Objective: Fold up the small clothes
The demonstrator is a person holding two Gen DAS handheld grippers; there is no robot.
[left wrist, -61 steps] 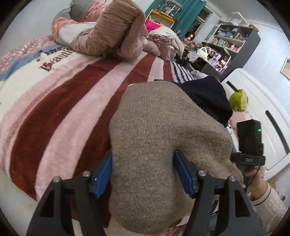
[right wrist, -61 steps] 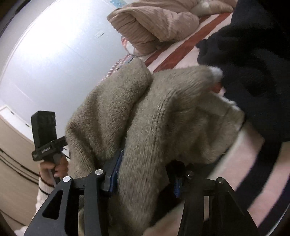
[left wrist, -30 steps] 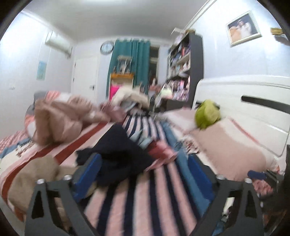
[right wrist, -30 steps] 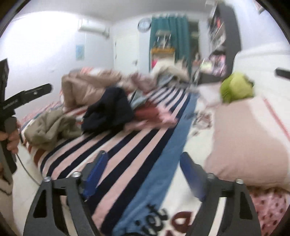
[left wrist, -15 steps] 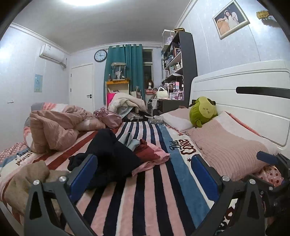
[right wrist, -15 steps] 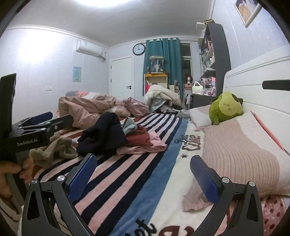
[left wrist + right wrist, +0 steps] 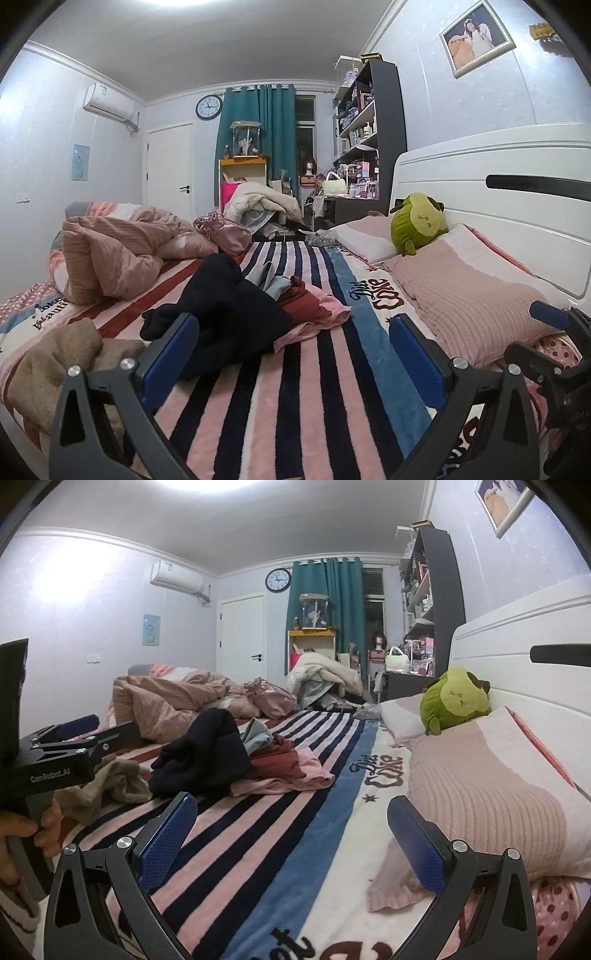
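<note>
A crumpled tan knit garment (image 7: 55, 362) lies on the striped bed blanket (image 7: 317, 387) at the near left; it also shows in the right wrist view (image 7: 110, 779). Beside it is a pile with a dark navy garment (image 7: 229, 306), a red one (image 7: 303, 304), a pink one (image 7: 328, 314) and a light blue one (image 7: 273, 282). My left gripper (image 7: 291, 350) is open and empty, held above the blanket short of the pile. My right gripper (image 7: 286, 829) is open and empty, to the right of the pile.
A pink pillow (image 7: 469, 295) and a green plush toy (image 7: 417, 221) lie against the white headboard (image 7: 498, 206) on the right. A bunched pink duvet (image 7: 110, 251) sits at the far left. Shelves (image 7: 365, 140) and clutter stand beyond the bed.
Both grippers let go of the tan knit garment, which now lies on the bed at the left. Both have opened, pulled back and levelled out toward the room.
</note>
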